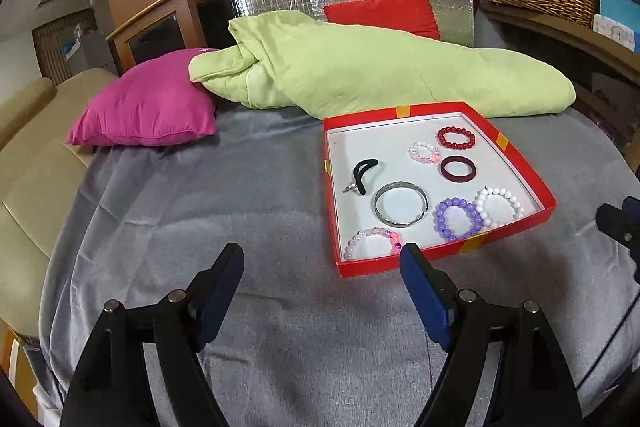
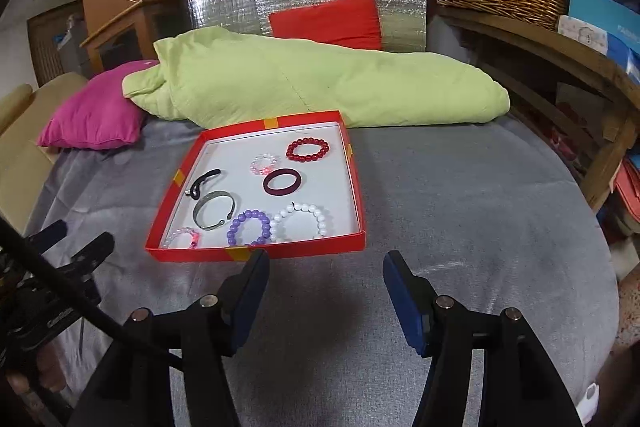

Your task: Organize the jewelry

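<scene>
Red box lid (image 2: 256,254) on the grey bed holds every bracelet; sorting looks finished or unstarted.
Left hand-held gripper (image 1: 322,267) and right hand-held gripper (image 2: 326,273) hover wide open, empty; next comes a reach inside.

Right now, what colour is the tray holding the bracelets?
Red outside, white inside: the tray shows best in the right wrist view.

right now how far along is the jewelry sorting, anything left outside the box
Looks nearly done: the red box on the grey blanket holds the red bead bracelet, maroon bangle, white bead bracelet, purple bead bracelet, silver cuff and black hair tie. Nothing is in hand: left gripper and right gripper are open and empty. No loose jewelry shows on the blanket.
</scene>
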A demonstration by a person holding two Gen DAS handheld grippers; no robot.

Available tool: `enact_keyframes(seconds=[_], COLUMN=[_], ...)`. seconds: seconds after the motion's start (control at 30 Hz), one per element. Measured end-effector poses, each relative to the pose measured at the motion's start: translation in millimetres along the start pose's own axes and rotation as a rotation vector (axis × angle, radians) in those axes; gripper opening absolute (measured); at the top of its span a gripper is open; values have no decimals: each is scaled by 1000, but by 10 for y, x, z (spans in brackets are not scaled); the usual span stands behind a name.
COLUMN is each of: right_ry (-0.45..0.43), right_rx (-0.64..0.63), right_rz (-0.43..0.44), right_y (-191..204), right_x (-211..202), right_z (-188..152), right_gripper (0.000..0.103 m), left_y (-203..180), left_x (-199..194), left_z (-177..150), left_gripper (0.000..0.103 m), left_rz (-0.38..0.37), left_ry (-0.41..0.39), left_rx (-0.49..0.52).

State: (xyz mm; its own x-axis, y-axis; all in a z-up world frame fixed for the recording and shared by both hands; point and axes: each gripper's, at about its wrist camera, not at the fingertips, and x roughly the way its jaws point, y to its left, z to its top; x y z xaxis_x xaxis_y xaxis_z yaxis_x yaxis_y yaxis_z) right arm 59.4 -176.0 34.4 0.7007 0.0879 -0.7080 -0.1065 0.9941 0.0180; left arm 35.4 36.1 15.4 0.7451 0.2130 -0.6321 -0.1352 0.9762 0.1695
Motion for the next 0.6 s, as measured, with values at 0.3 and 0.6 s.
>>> enact_keyframes(seconds=[0.3,0.6], right_ry=[38,-18], right_rx=[-16,-65], right_rz=[-17,-22], right_y=[44,106], right_x=[160,60], right_z=[28,18], right_gripper=[63,64], left_y=[106,150], left_x=[0,-26], left_z=[11,10], left_gripper=[81,81], left_rz=[36,66], left_ry=[16,7], left_rx=[-51,-87])
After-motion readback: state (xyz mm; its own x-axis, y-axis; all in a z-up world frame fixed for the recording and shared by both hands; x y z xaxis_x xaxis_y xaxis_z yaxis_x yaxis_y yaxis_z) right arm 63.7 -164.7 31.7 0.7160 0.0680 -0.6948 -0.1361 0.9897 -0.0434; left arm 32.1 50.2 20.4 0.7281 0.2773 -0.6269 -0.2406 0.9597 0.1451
